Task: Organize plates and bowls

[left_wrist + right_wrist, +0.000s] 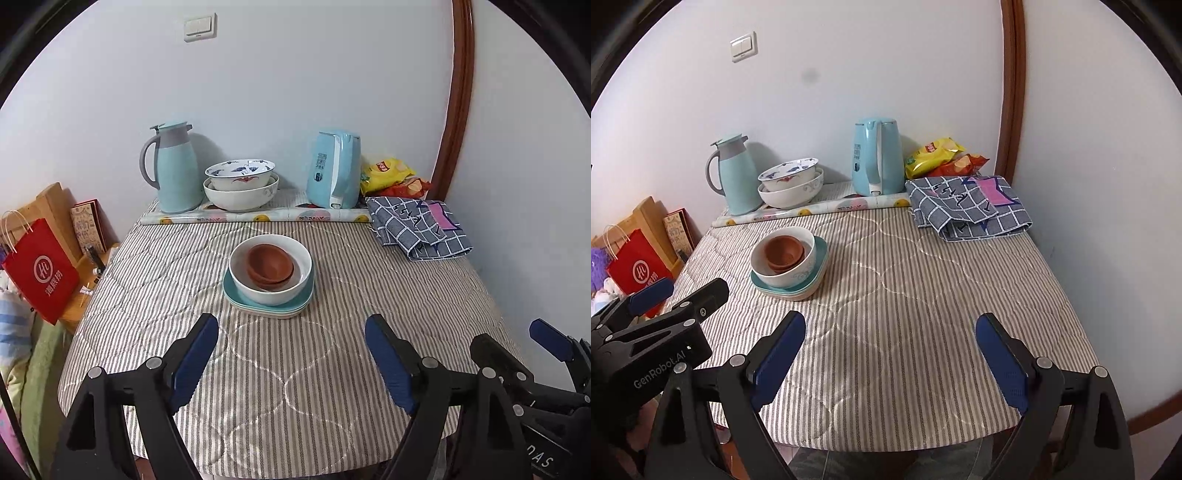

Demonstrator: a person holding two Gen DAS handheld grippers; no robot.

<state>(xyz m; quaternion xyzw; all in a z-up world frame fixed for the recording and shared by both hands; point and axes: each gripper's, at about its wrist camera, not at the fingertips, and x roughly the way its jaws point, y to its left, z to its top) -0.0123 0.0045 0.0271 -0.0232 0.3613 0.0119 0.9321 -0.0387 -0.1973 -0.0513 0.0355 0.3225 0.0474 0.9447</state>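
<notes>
We see the stack at 12 o'clock from the left gripper (291,332): two brown bowls (270,265) nested upright, mouths up, inside a white bowl (271,284), which sits on a teal plate (236,295) over a cream plate (273,314), all on the striped tablecloth (295,387). The stack has no clear long axis; it simply stands vertical. Our left gripper is spread wide, holds nothing, and hangs above the near edge of the cloth, short of the plates. From our right gripper (890,332) the stack lies at 10 o'clock. That gripper is likewise wide apart and bare, level over the near edge. Both point toward the wall. At the far edge stand a thermos (173,170), two patterned bowls (240,184) and a kettle (334,170).
</notes>
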